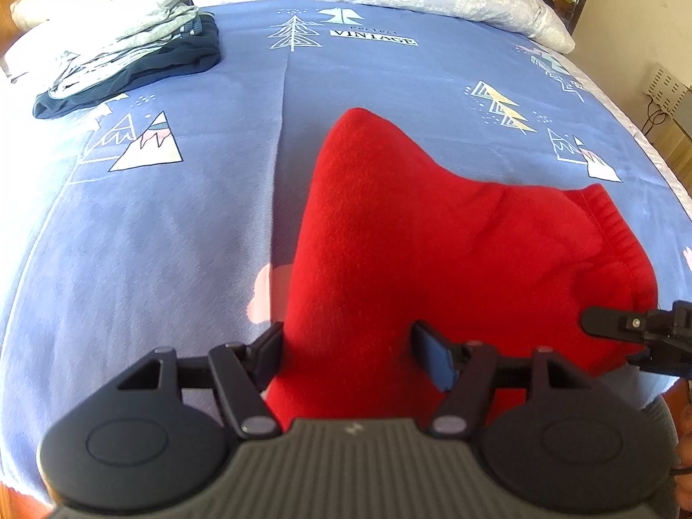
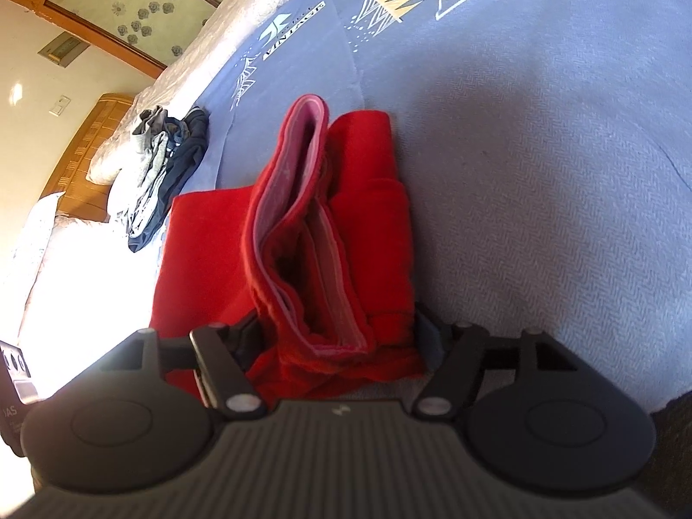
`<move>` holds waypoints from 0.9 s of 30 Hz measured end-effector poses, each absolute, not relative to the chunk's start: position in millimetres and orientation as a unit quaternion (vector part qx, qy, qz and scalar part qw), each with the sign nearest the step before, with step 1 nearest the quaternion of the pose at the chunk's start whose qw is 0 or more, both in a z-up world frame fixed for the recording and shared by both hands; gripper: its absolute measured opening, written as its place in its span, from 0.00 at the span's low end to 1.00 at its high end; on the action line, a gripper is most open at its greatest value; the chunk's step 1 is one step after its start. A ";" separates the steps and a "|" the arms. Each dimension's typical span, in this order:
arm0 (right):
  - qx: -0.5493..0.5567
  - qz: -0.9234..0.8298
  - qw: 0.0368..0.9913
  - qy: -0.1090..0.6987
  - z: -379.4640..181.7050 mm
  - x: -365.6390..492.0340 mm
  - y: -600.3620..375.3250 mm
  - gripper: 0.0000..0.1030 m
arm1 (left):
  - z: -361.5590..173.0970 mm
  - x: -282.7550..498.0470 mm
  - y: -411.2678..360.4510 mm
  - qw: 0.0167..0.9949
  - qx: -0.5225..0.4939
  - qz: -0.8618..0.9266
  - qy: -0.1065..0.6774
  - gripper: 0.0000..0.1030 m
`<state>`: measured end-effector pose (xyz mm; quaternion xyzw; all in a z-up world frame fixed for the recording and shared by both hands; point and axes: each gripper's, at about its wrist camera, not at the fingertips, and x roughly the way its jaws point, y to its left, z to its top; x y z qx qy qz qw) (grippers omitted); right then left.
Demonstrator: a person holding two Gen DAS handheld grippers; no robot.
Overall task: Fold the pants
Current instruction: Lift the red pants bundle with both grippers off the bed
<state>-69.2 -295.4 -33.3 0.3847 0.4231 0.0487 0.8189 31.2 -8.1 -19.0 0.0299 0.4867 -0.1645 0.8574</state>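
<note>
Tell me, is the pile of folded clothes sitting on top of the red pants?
No, the pile of folded clothes lies at the far left corner of the blue bedspread, well apart from the red pants.

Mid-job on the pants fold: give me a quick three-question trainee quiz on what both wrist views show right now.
1. True or false: the red pants lie on a blue printed bedspread.
2. Which is in the far left corner of the bed in the left wrist view? A) a stack of folded clothes B) a laundry basket C) a pair of shoes
3. Fill in: the left gripper and right gripper each have red fabric between jaws that stand ____.

Key:
1. True.
2. A, the stack of folded clothes, grey pieces on a dark navy one.
3. Open; the fingers straddle the fabric without clamping it.
</note>
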 end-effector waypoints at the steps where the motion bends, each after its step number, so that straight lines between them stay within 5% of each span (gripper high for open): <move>1: 0.383 0.048 0.820 0.423 -32.6 -70.1 -295.1 0.71 | -19.1 30.8 -7.5 0.858 0.030 -0.164 0.486 0.64; 16: 0.370 0.034 0.828 0.420 -29.2 -70.7 -295.0 0.77 | -12.7 29.4 11.0 0.857 -0.001 -0.181 0.483 0.69; 22: 0.361 0.023 0.839 0.406 -23.6 -72.7 -300.1 0.81 | 4.4 41.7 33.9 0.865 -0.047 -0.199 0.459 0.81; 27: 0.365 0.022 0.838 0.406 -27.6 -71.1 -298.3 0.83 | -9.5 58.0 31.7 0.847 -0.057 -0.206 0.486 0.83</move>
